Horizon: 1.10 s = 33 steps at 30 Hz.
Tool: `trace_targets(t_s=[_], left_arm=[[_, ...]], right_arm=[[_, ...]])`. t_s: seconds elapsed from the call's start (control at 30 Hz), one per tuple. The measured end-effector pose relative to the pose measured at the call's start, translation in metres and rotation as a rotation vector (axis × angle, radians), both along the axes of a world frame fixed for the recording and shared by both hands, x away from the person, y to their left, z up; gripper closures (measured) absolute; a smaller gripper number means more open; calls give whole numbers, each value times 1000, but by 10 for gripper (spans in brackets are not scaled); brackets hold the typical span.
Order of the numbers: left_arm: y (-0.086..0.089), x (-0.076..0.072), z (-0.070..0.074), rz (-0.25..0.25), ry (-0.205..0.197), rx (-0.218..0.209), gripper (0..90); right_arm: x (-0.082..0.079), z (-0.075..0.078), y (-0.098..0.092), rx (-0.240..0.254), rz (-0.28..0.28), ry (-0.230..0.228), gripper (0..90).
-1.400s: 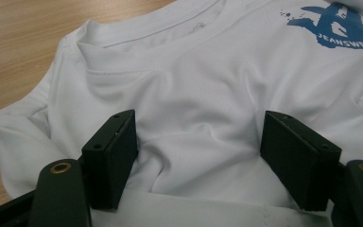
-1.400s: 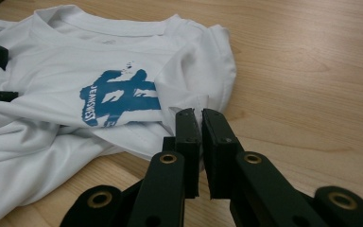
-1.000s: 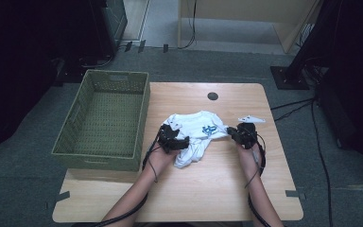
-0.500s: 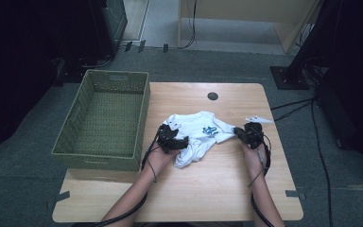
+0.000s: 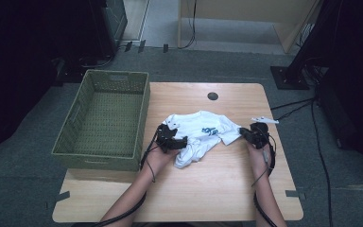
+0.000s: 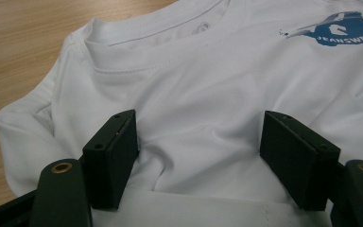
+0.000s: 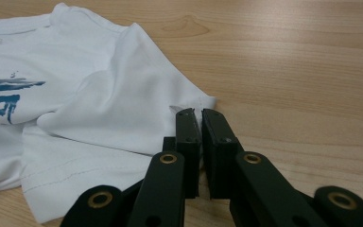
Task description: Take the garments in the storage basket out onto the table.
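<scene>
The white T-shirt (image 5: 201,137) lay crumpled on the counter (image 5: 217,189) between both grippers. The left gripper (image 6: 201,158) stood wide, cloth bunched between its jaws just below the collar, probably poised to pinch. The right gripper (image 7: 201,120) was nearly closed on the sleeve's edge, seemingly stretching it outward. The high view alone revealed the green basket (image 5: 104,120) beyond the left gripper.

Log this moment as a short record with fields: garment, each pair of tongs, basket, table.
garment: white T-shirt with blue print, crumpled on the table
left tongs: jaws wide apart, resting on the shirt below the collar, pads not pressing
right tongs: jaws shut on the sleeve edge
basket: green woven basket at the table's left, nothing inside
table: light wood table
</scene>
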State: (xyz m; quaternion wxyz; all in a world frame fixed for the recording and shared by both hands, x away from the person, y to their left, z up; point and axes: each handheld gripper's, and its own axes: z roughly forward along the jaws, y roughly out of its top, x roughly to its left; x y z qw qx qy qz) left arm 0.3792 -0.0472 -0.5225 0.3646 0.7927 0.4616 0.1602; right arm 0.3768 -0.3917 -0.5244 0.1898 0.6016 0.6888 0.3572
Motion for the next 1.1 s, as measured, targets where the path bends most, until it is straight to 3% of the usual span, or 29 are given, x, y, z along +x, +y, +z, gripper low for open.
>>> trace_targets(t_s=[0.13, 0.53, 0.7, 0.87, 1.1], left_arm=[[1, 1, 1, 3, 13, -13, 287], [2, 0, 0, 4, -1, -15, 287], [4, 1, 0, -19, -3, -19, 286], [3, 2, 3, -18, -17, 25, 285], [6, 3, 11, 8, 5, -11, 284]], right_arm=[[0, -1, -2, -4, -4, -2, 868], [-1, -3, -13, -21, -44, -18, 866], [0, -2, -14, -30, -47, -16, 865], [-2, 0, -13, -24, -55, -25, 853], [-6, 8, -12, 1, -46, -44, 783]])
